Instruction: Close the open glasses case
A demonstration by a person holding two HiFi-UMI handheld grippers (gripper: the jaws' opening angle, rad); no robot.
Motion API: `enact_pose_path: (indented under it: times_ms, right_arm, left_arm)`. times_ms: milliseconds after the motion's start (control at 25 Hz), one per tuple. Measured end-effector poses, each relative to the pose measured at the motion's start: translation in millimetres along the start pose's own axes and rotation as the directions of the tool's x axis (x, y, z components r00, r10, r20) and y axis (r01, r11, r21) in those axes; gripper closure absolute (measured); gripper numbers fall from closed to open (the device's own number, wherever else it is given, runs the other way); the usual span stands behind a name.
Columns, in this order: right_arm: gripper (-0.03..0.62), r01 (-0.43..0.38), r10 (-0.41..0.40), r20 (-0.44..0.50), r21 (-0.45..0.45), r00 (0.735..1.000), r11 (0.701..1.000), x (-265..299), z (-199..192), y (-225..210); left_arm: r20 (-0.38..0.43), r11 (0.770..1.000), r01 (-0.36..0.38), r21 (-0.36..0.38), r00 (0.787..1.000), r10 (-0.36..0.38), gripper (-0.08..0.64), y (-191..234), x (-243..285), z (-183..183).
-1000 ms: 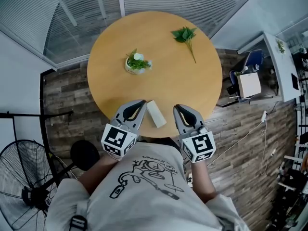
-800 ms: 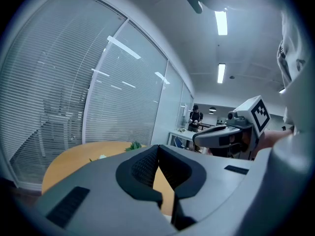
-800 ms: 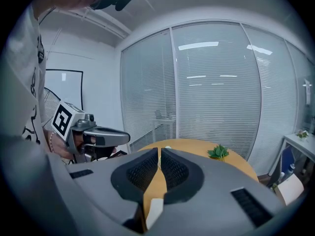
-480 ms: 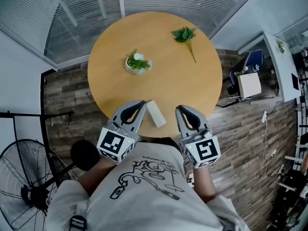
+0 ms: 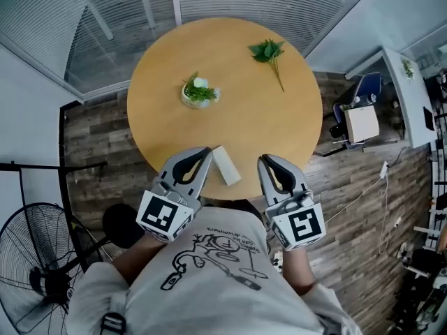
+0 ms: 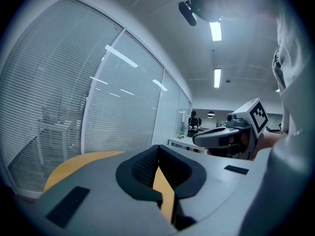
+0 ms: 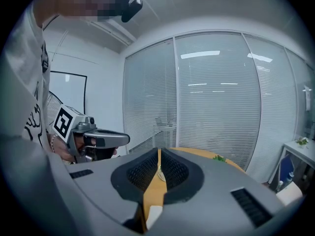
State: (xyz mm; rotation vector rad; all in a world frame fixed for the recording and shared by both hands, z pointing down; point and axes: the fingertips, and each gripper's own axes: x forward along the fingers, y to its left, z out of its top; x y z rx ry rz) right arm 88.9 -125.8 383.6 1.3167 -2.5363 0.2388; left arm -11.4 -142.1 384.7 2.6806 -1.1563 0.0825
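The glasses case (image 5: 225, 165) lies at the near edge of the round desk (image 5: 237, 110), right in front of the person, likely so that both tools can reach it without stretching. The left tool (image 5: 201, 152) sits just beside the case on its left. The right tool (image 5: 266, 160) is a little further off on its right, over the desk's near edge. They flank the case without touching it, a ready stance for steadying one side and pressing the lid from the other.

Each tool's own view shows its jaws pressed together at the tips, with only bare desk in the slot behind them, so neither tool holds anything. Closed tips suit pushing a lid down better than pinching it.

The case is a plain white oblong. Its long axis runs from the desk's near edge inward, and its far end leans a little toward the left tool. From above it reads as a flat block with no raised lid, so I cannot tell which side carries the hinge, or whether the lid is already down.

A small potted plant (image 5: 200, 91) stands well apart toward the middle of the desk. A leafy sprig (image 5: 269, 51) lies near the far right edge. Both are clear of the working area
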Motion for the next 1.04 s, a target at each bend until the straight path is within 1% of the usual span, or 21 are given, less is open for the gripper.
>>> enact_pose_path:
  times_ms: [200,840,1040]
  right_arm:
    - [0.565,0.004,-0.004,0.013,-0.004,1.0,1.0,-4,4,-1]
    - [0.565,0.013,-0.013,0.013,-0.004,1.0,1.0,-4,5,-3]
    - [0.565,0.013,-0.013,0.014,-0.004,1.0,1.0,-1,6,-5]
  left_arm:
    - [0.006,1.0,0.004,0.006,1.0,-0.004,0.54,-3,0,2]
    - [-0.003,1.0,0.007,0.005,1.0,-0.007,0.54,-3,1,-1]
    - [0.001,1.0,0.018,0.001,1.0,-0.018,0.54,-1,2,-9]
